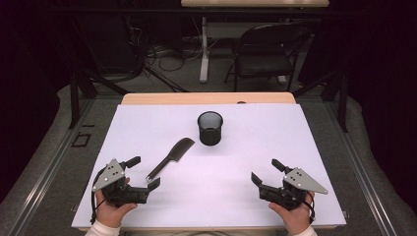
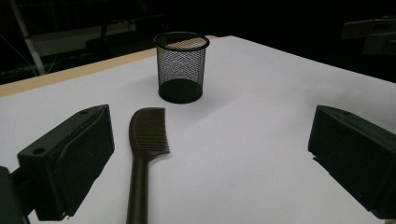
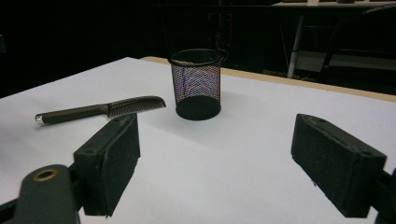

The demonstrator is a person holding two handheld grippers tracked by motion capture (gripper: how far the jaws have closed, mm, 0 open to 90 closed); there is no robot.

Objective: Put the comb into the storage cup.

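Note:
A dark comb (image 1: 172, 156) lies slantwise on the white table (image 1: 255, 142), teeth end toward a black mesh cup (image 1: 210, 128) that stands upright behind it. My left gripper (image 1: 143, 172) rests low at the front left, open, and the tip of the comb's handle lies between its jaws without touching them. In the left gripper view the comb (image 2: 147, 135) runs up from the bottom edge beside the left jaw, with the cup (image 2: 181, 65) beyond. My right gripper (image 1: 265, 171) is open at the front right with nothing in it, facing the cup (image 3: 197, 84) and the comb (image 3: 107, 109).
The white sheet covers a wooden table whose far edge (image 1: 206, 98) shows behind the cup. A folding chair (image 1: 265, 51) and a table leg with cables stand on the floor past it. Bare sheet lies between the two grippers.

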